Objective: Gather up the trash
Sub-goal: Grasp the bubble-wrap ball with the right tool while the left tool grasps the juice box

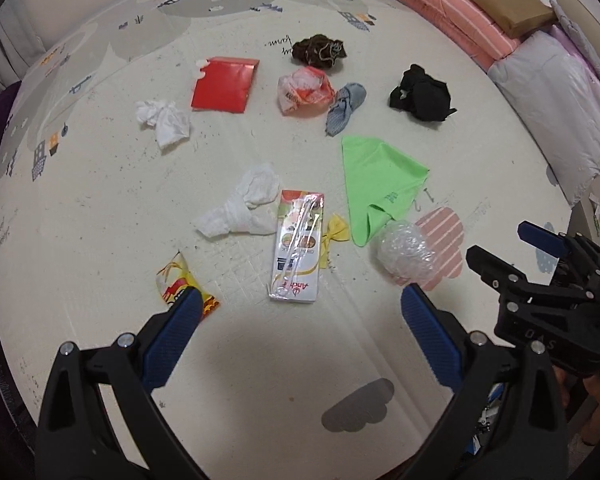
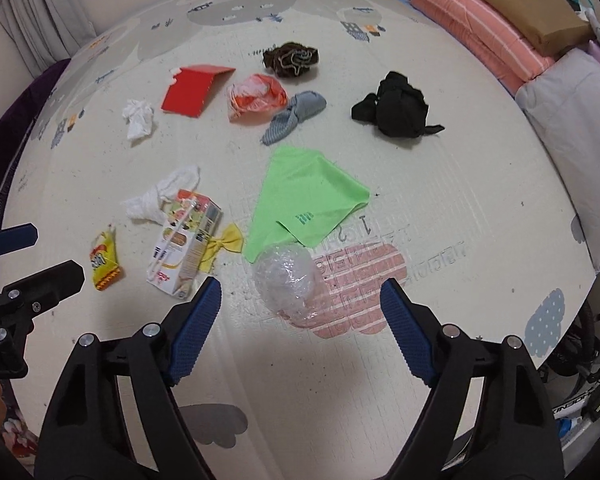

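Right wrist view: the right gripper [image 2: 300, 300] hovers with fingers spread wide and nothing between them; the crumpled clear plastic wrap [image 2: 286, 280] lies on the play mat [image 2: 460, 160] just ahead of the fingertips, roughly centred between them. The left gripper [image 1: 300, 308] is likewise spread and empty, with the drink carton [image 1: 298, 246] directly ahead of its tips and the yellow snack wrapper [image 1: 180, 280] at its left fingertip.

Judged step: approach, first pickup not yet made. Next move calls for lowering around the wrap and closing.

Obstructions: the green cloth [image 2: 308, 204] touches the wrap's far side (likely not trash). Tissues [image 1: 240, 208] and a yellow bow [image 1: 334, 232] flank the carton.
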